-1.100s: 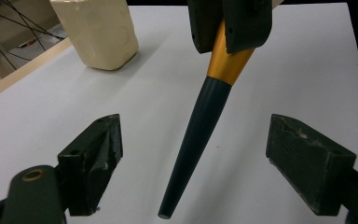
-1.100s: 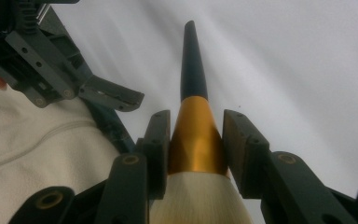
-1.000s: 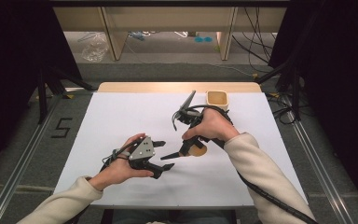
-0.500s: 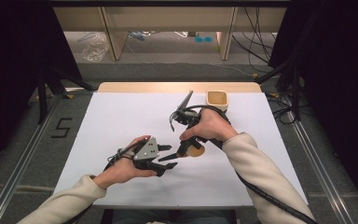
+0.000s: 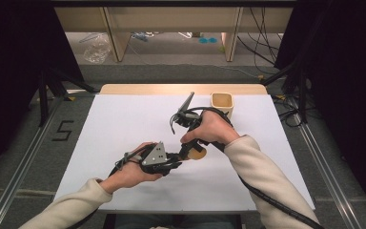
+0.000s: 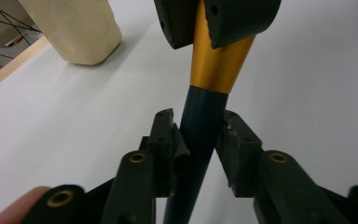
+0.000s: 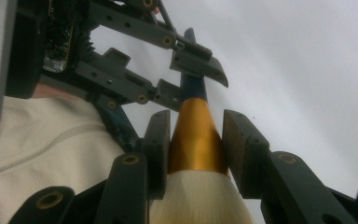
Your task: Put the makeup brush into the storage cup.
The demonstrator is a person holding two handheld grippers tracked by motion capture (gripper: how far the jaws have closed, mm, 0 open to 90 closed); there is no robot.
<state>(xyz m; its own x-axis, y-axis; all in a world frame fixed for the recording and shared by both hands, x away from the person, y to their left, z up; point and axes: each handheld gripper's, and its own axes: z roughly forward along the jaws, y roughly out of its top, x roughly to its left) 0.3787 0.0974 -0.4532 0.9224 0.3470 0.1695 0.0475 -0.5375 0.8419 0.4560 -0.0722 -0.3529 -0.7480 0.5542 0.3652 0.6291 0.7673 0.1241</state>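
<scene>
Two black grippers meeting over the white desk (image 5: 124, 119), sharing one brush with a dark blue handle, gold metal ferrule and pale bristles (image 7: 196, 140). Right gripper (image 7: 196, 154) pinching the gold ferrule just above the bristles. Left gripper (image 6: 198, 149) straddling the dark handle just beyond that ferrule, jaws slightly parted, pads barely touching it. Sitting beyond the right gripper, a cream square cup (image 5: 222, 103).

Table (image 5: 124, 124): white top, wooden strip along far edge. One cream cup (image 5: 221, 104) stands upright directly on the surface near the far right corner. Cup (image 6: 74, 28) rests on the white surface.
</scene>
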